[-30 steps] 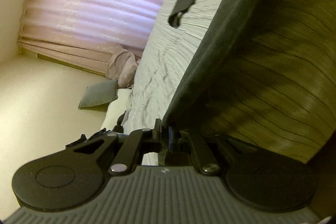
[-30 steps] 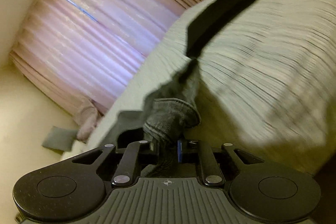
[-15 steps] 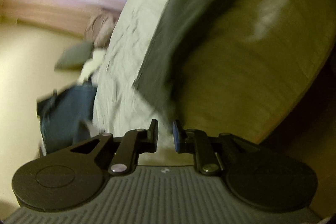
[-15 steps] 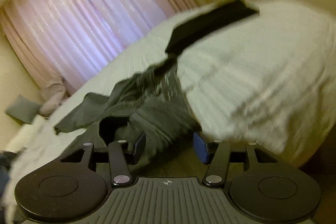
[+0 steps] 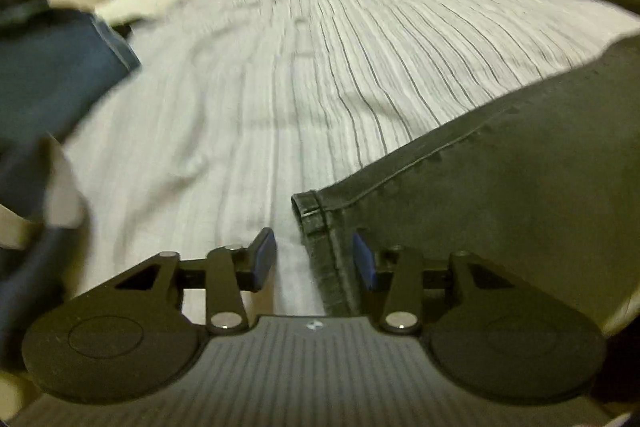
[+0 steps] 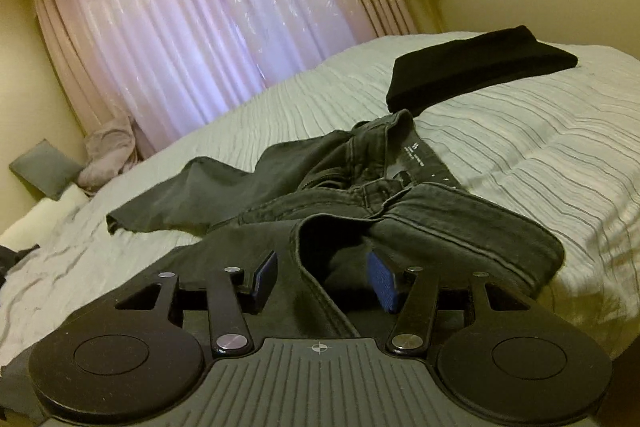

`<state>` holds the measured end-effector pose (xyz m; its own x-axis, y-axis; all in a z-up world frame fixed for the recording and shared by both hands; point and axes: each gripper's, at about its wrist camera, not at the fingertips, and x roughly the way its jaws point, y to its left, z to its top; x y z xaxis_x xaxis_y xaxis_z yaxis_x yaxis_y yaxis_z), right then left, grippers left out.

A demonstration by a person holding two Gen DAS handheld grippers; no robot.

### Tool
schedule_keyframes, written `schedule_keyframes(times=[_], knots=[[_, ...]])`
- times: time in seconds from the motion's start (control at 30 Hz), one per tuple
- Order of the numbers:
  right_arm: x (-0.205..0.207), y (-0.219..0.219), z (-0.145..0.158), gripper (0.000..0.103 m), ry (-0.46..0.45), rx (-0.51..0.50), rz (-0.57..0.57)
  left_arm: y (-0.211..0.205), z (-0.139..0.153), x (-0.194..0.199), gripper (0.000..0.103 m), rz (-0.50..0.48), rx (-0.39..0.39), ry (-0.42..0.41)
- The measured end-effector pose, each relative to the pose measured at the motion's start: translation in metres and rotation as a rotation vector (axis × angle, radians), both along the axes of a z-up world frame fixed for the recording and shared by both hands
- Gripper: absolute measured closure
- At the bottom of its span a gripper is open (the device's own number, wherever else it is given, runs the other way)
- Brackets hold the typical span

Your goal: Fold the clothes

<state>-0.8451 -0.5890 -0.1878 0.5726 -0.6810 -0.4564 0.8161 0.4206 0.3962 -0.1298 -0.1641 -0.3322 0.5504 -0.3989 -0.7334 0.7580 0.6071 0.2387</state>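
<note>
On the bed (image 6: pixel 520 155), which has a pale striped cover, one pair of dark grey jeans (image 6: pixel 360 195) lies spread out and a bit rumpled, waistband up toward the middle of the mattress and the legs running back toward the near edge. Two grippers are in play, one per view. The left gripper (image 5: pixel 314 261) has just been opening; its jaws are parted now, with one hem of a jeans leg (image 5: pixel 320 219) lying between the blue pads, close to the right-hand pad but not squeezed by either as far as I can see. The right gripper (image 6: pixel 324 277) is spread wider, and the other leg's open cuff (image 6: pixel 332 239) sits loose between its pads, nothing pinching it. Past the jeans there's one folded black garment (image 6: pixel 476 67) lying flat near the far side of the bed, just beyond the waistband. In the left view one blue piece of clothing (image 5: pixel 52 75) sits at the left edge, pretty blurred so I can't say what it is. Count-wise for the rest: one grey cushion (image 6: pixel 44 169) against the wall, one pinkish bundle (image 6: pixel 110 151) beside it, and pink curtains (image 6: pixel 192 27) behind the bed.
</note>
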Motion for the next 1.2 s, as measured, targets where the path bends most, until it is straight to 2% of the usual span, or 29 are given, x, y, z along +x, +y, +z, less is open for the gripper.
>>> schedule_keyframes(times=[0.03, 0.13, 0.2, 0.3, 0.33, 0.43, 0.5, 0.57, 0.63, 0.77, 0.87, 0.97, 1.03, 1.2], knots=[[0.001, -0.002, -0.001, 0.049, 0.008, -0.002, -0.005, 0.000, -0.002, 0.003, 0.089, 0.000, -0.017, 0.028], [-0.004, -0.007, -0.004, 0.048, 0.024, 0.004, -0.017, -0.006, -0.001, -0.002, 0.092, -0.019, 0.029, -0.026], [-0.008, -0.012, -0.005, 0.048, 0.029, 0.008, -0.013, -0.008, 0.011, -0.004, 0.092, -0.007, 0.037, -0.122], [-0.012, -0.020, -0.002, 0.048, 0.028, 0.007, 0.006, -0.019, 0.029, -0.001, 0.092, 0.008, 0.040, -0.222], [-0.012, -0.022, 0.000, 0.048, 0.027, 0.002, 0.014, -0.027, 0.029, 0.000, 0.091, 0.009, 0.076, -0.237], [-0.009, -0.027, 0.008, 0.048, 0.035, -0.024, 0.045, -0.052, 0.011, 0.002, 0.088, -0.011, 0.277, -0.198], [-0.005, -0.029, 0.015, 0.048, 0.032, -0.036, 0.087, -0.057, 0.008, 0.000, 0.087, -0.001, 0.353, -0.225], [0.002, -0.032, 0.022, 0.048, 0.042, -0.047, 0.138, -0.055, 0.020, 0.001, 0.087, 0.020, 0.347, -0.260], [0.019, -0.035, 0.032, 0.048, 0.081, -0.080, 0.214, -0.057, 0.039, 0.003, 0.082, 0.038, 0.322, -0.310], [0.092, -0.047, 0.050, 0.048, 0.249, -0.174, 0.459, -0.090, 0.069, 0.005, 0.080, -0.008, 0.282, -0.422], [0.165, -0.057, 0.051, 0.048, 0.406, -0.250, 0.646, -0.132, 0.073, 0.002, 0.071, -0.104, 0.243, -0.471], [0.242, -0.060, 0.041, 0.048, 0.602, -0.410, 0.792, -0.182, 0.065, -0.005, 0.060, -0.237, 0.226, -0.524], [0.287, -0.061, 0.027, 0.048, 0.724, -0.500, 0.880, -0.213, 0.056, -0.010, 0.045, -0.324, 0.208, -0.556], [0.371, -0.071, -0.022, 0.048, 0.926, -0.561, 1.029, -0.286, 0.025, -0.010, 0.038, -0.504, 0.217, -0.613]])
